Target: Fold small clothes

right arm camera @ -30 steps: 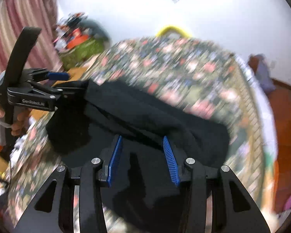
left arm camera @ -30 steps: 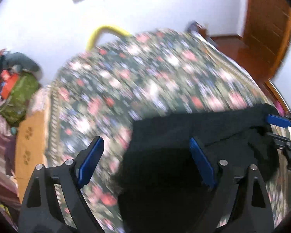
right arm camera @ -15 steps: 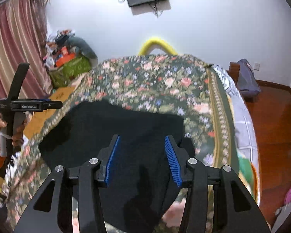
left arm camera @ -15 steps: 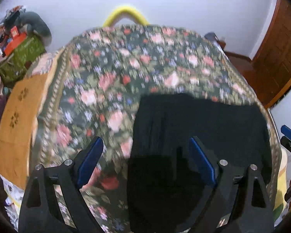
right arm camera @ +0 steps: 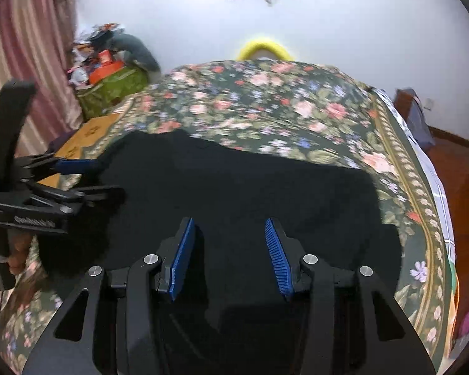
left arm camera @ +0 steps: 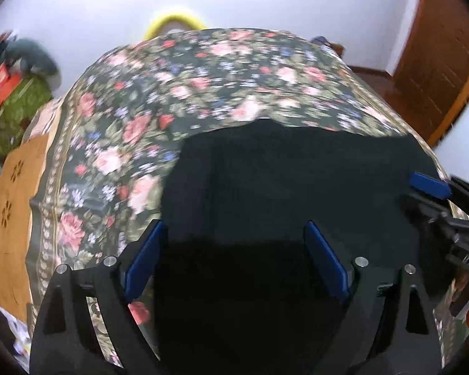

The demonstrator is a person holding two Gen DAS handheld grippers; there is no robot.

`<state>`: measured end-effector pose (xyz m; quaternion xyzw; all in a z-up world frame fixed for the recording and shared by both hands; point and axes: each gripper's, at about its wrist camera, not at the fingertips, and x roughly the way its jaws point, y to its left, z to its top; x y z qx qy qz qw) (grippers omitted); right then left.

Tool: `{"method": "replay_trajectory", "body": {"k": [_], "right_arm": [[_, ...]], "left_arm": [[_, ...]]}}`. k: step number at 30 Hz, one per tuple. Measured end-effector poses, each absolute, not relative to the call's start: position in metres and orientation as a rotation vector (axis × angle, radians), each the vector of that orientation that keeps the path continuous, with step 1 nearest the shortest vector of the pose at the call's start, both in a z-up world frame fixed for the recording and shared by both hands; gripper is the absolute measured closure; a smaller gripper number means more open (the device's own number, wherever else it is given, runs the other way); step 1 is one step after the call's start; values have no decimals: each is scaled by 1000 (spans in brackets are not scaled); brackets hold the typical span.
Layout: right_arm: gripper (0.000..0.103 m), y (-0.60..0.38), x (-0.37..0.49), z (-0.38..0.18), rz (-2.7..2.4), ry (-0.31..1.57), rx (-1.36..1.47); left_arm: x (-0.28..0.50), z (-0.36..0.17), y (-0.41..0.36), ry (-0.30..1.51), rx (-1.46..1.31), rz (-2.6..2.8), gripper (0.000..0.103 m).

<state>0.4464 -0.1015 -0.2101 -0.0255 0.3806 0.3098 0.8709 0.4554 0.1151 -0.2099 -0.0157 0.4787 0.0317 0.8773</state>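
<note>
Black garment spread flat on the floral bedspread of the bed, toward the near edge, its far hem slightly wavy against the flower print. Left claw held wide apart above the garment's left portion, blue pads clear of the cloth, nothing gripped; left pad over the garment's edge where black meets flowers. Right claw about half spread, ribbed blue pads hovering over the dark fabric, no fold pinched between them. In the right wrist view, left claw seen from the side at the garment's left edge, a hand wrapped around its black handle. In the left wrist view, right claw entering from the right at the garment's far right corner. Yellow curved bar past the bed's far end, against a white wall. Green bag heaped with clutter at far left, striped curtain beside it. Wooden door on the right.
</note>
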Motion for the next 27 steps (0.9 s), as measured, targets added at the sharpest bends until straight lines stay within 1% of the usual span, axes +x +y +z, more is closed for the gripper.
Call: {"method": "replay_trajectory", "body": {"k": [4, 6, 8, 9, 10, 14, 18, 22, 25, 26, 27], "right_arm": [[60, -144, 438, -216, 604, 801, 15], [60, -166, 427, -215, 560, 792, 39], [52, -184, 418, -215, 521, 800, 58], [45, -191, 414, -215, 508, 803, 65], [43, -196, 410, -216, 503, 809, 70], [39, -206, 400, -223, 529, 860, 102], [33, -199, 399, -227, 544, 850, 117], [33, -188, 404, -228, 579, 838, 154], [33, -177, 414, -234, 595, 846, 152], [35, -175, 416, -236, 596, 847, 152], [39, -173, 419, -239, 593, 848, 162]], "left_arm": [[444, -220, 148, 1005, -82, 113, 5], [436, -221, 161, 1008, -106, 130, 4], [430, -218, 167, 1009, -95, 160, 5], [425, -216, 171, 1003, -100, 169, 5], [421, -214, 173, 1002, -114, 166, 5], [410, -216, 174, 1023, -216, 59, 5], [412, -231, 163, 1084, -298, -24, 5], [416, -233, 148, 1069, -332, -82, 5], [420, -229, 133, 1051, -315, -123, 17], [420, -228, 131, 1046, -310, -122, 22], [422, -227, 128, 1037, -310, -124, 23]]}}
